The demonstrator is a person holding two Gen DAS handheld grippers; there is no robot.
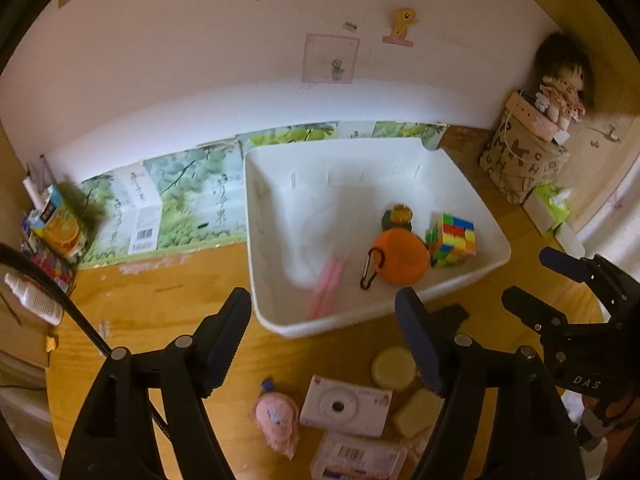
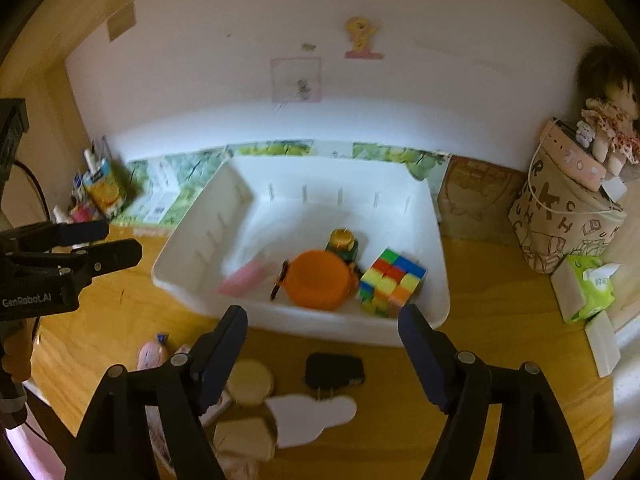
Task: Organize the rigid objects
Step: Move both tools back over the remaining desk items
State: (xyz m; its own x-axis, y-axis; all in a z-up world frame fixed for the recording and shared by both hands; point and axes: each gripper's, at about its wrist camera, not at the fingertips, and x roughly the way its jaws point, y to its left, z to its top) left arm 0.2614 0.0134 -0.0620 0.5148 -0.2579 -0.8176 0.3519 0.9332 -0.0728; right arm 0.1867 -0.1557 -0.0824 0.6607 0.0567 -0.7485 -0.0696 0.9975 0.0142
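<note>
Inside the white bin [image 1: 472, 280], four things already lie near its front wall: a colour cube [image 1: 452, 240], an orange round pouch [image 1: 400, 256], a small green jar with a gold lid [image 1: 398, 218] behind the pouch, and something pink and blurred [image 1: 326, 288]. On the desk [image 1: 160, 320] in front of the bin more wait: a white toy camera [image 1: 344, 404], a pink figure [image 1: 276, 416], a round yellow disc [image 1: 394, 368], a black plug [image 2: 334, 370] and a labelled box [image 1: 356, 460]. So the sorting looks roughly half done. The left claw [image 1: 324, 332] and right claw [image 2: 324, 344] both stand released and empty just in front of the bin.
</note>
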